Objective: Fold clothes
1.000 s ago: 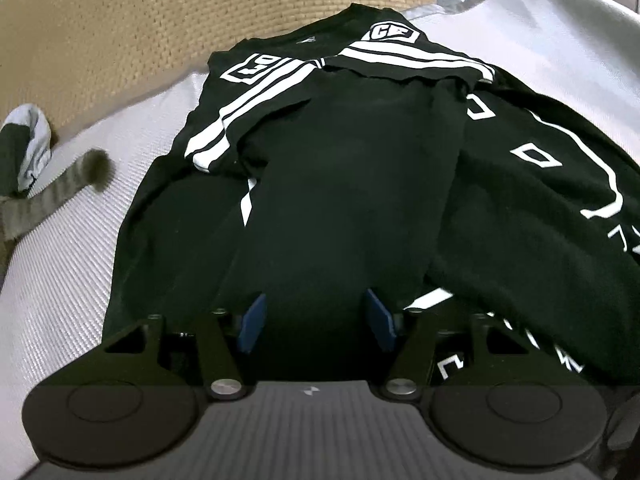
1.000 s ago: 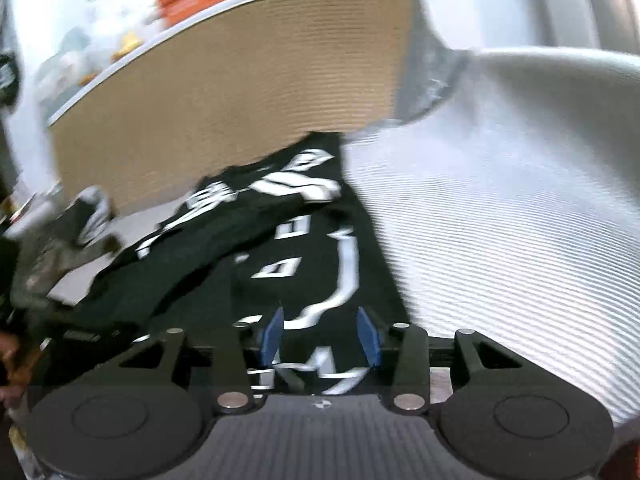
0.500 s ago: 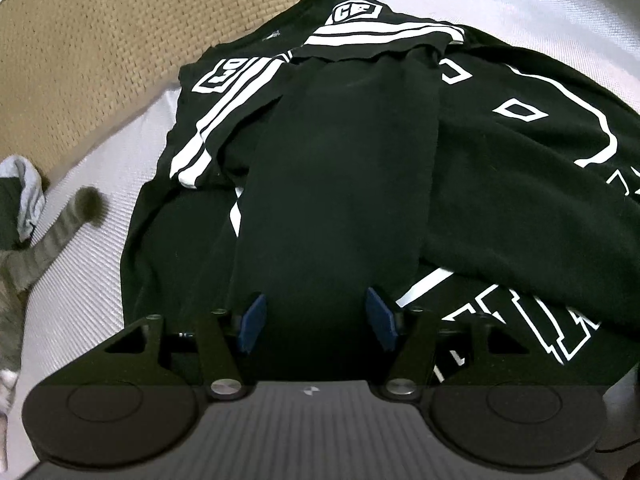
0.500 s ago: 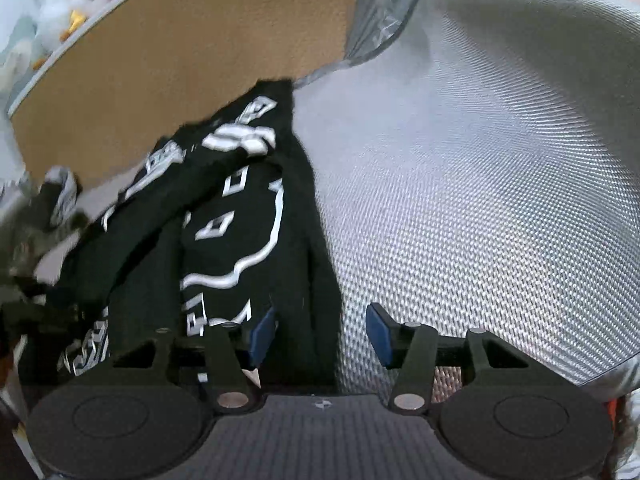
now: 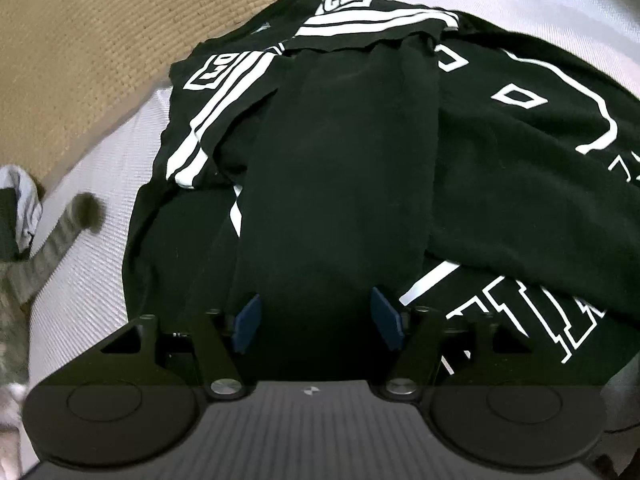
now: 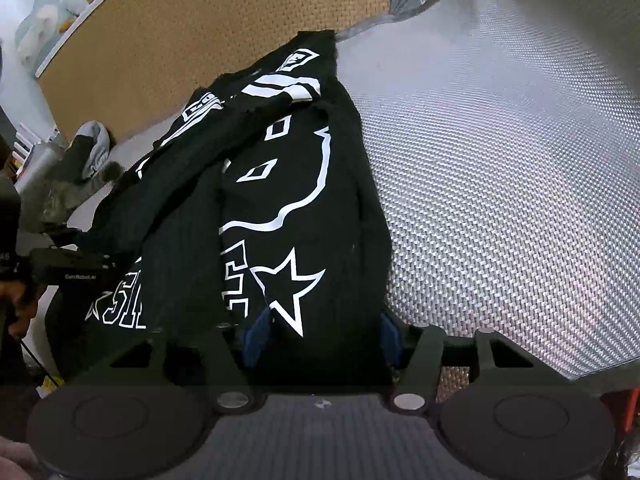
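Note:
A black T-shirt [image 5: 340,168] with white stripes and lettering lies partly folded on a grey woven surface [image 5: 92,280], its sides laid over the middle. My left gripper [image 5: 316,320] hovers open over the near end of the plain black folded strip, pads on either side of it. In the right wrist view the T-shirt [image 6: 288,200] shows a white star and outline print. My right gripper [image 6: 322,334] is over its near right part. Its jaws are opening, with black cloth lying between the pads but not pinched.
A tan woven panel [image 5: 80,40] stands behind the surface. A grey and dark garment [image 5: 16,208] and a striped furry tail [image 5: 68,224] lie at the left. Bare grey surface [image 6: 500,200] stretches right of the shirt. The left gripper's body [image 6: 68,268] shows at the far left.
The right gripper's jaws have widened, and its view has swung down and closer over the shirt's right side. The left view has rolled slightly, with the shirt unmoved.

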A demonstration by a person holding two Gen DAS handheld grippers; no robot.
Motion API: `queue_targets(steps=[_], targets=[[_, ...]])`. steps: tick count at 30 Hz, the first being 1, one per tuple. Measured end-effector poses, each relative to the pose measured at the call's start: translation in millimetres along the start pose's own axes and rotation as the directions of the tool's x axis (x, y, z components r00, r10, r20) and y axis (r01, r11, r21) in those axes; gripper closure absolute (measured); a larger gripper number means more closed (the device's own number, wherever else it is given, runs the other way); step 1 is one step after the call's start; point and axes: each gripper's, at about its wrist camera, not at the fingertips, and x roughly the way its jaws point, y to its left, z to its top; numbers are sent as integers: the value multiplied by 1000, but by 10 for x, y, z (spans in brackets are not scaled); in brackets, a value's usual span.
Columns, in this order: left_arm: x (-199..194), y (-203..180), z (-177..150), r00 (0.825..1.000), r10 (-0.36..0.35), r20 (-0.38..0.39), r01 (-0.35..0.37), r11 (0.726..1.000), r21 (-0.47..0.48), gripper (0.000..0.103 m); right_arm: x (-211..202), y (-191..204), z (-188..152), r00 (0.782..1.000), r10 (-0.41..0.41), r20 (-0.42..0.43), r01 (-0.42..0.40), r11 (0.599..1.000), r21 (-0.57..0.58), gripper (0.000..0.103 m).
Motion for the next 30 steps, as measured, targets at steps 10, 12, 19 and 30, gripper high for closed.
queue_targets(steps=[10, 12, 19, 30], targets=[[88, 75, 190, 991, -38, -125, 42, 999, 32, 33, 6, -117, 60, 998, 60, 1, -59, 993, 98, 42], [80, 98, 152, 993, -44, -114, 45, 999, 13, 33, 7, -112, 45, 998, 59, 5, -59, 995, 85, 44], [62, 56, 153, 994, -23, -103, 29, 998, 52, 33, -8, -198, 12, 996, 90, 7, -90, 988, 130, 74], [47, 88, 95, 997, -32, -73, 34, 999, 19, 33, -4, -222, -8, 992, 120, -37, -113, 982, 150, 78]])
